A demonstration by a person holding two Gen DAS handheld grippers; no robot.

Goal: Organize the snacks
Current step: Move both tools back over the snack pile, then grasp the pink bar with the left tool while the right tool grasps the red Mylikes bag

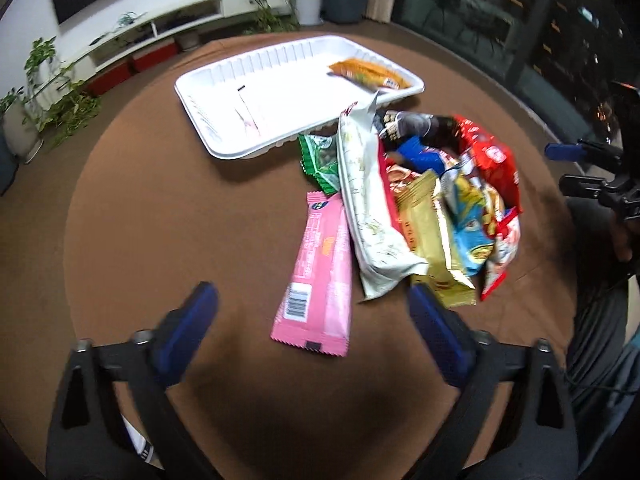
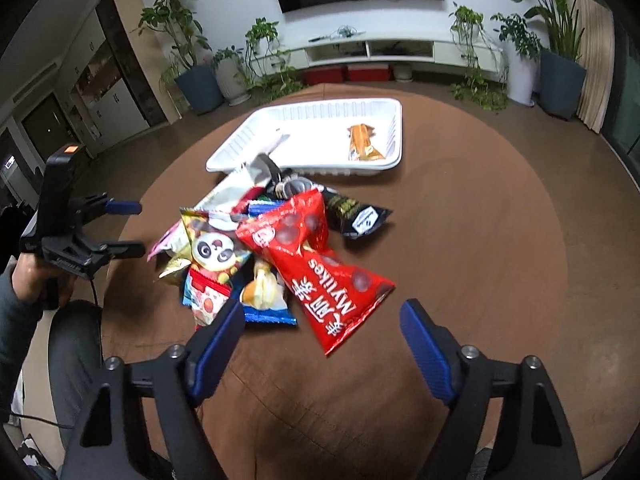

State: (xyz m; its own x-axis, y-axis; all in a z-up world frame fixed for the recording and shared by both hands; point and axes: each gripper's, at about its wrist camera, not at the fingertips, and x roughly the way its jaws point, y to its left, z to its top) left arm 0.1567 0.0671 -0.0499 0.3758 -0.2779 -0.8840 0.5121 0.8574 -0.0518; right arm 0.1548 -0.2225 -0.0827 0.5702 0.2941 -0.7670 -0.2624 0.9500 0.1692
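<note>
A pile of snack packs (image 1: 432, 196) lies on the round brown table (image 1: 160, 200) in front of a white tray (image 1: 280, 92). One orange snack pack (image 1: 366, 74) lies in the tray's far right end; it also shows in the right wrist view (image 2: 362, 142). A pink bar (image 1: 318, 272) lies nearest my left gripper (image 1: 312, 300), which is open and empty above it. My right gripper (image 2: 322, 316) is open and empty, just short of a red Mylikes bag (image 2: 316, 264) atop the pile (image 2: 256, 256). The tray (image 2: 320, 128) lies behind the pile.
The other gripper shows at each view's edge: the right one (image 1: 576, 168) beyond the pile, the left one (image 2: 120, 226) left of it. Potted plants (image 2: 192, 60) and a low white TV cabinet (image 2: 400, 50) stand beyond the table.
</note>
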